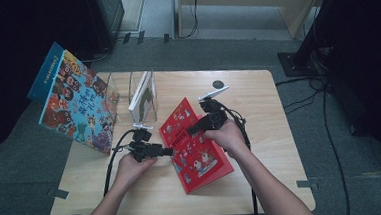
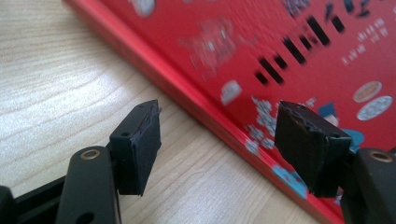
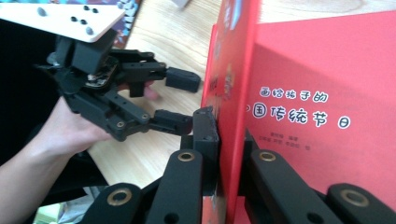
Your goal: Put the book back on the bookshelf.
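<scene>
Light wood-grain table [image 1: 261, 158], rounded corners, set on a grey floor [image 1: 26, 162]. Bare top is seen along the near edge and the right side. A red book [image 1: 201, 154] is laid on the top near the middle, slightly right of centre, turned at an angle; its front cover is raised off the pages in the right gripper view. A clear stand [image 1: 127, 94] is placed at the far left, with a white book [image 1: 141, 96] held upright in it. A colourful book [image 1: 75, 102] is propped tilted at the left edge, overhanging it. A small dark disc [image 1: 218, 84] is seen near the far edge.
</scene>
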A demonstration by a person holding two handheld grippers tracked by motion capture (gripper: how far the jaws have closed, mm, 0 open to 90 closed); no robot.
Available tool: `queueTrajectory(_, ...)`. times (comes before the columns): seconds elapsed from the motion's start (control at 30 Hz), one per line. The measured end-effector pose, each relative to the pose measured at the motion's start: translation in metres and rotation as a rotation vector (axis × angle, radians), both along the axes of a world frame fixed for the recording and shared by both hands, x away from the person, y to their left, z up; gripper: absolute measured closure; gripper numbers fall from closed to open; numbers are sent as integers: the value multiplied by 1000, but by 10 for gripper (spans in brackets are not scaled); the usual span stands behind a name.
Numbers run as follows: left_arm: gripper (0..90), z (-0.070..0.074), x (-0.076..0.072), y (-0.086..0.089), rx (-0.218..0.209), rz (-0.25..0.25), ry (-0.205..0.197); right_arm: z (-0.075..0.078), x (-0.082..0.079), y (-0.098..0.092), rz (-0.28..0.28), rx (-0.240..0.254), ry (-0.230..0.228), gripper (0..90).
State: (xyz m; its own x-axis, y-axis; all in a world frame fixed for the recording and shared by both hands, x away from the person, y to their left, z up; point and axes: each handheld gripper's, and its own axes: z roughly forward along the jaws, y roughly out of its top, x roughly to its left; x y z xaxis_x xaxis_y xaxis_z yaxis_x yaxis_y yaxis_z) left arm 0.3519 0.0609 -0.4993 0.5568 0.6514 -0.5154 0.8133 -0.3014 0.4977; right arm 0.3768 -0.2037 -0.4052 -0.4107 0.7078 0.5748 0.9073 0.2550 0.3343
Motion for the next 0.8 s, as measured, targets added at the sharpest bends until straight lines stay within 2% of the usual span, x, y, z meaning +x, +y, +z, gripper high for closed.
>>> queueTrajectory(0.1,318,2,0,1,-17,6,-5,4,-5,0,4,13,-20,886)
queueTrajectory(0.2,318,4,0,3,-32,7,-10,7,-8,-1,14,4,-44,885)
queueTrajectory(0.3,318,7,0,4,-54,21,-10,13,-10,-4,9,17,-51,885)
queueTrajectory(0.53,319,16,2,5,-88,3,-29,31,-19,-14,3,63,-104,885)
queueTrajectory(0.7,308,22,4,4,-131,-16,-30,37,-26,-16,12,85,-145,885)
queueTrajectory(0.8,303,24,5,5,-186,-11,-21,35,-29,-16,21,106,-157,885)
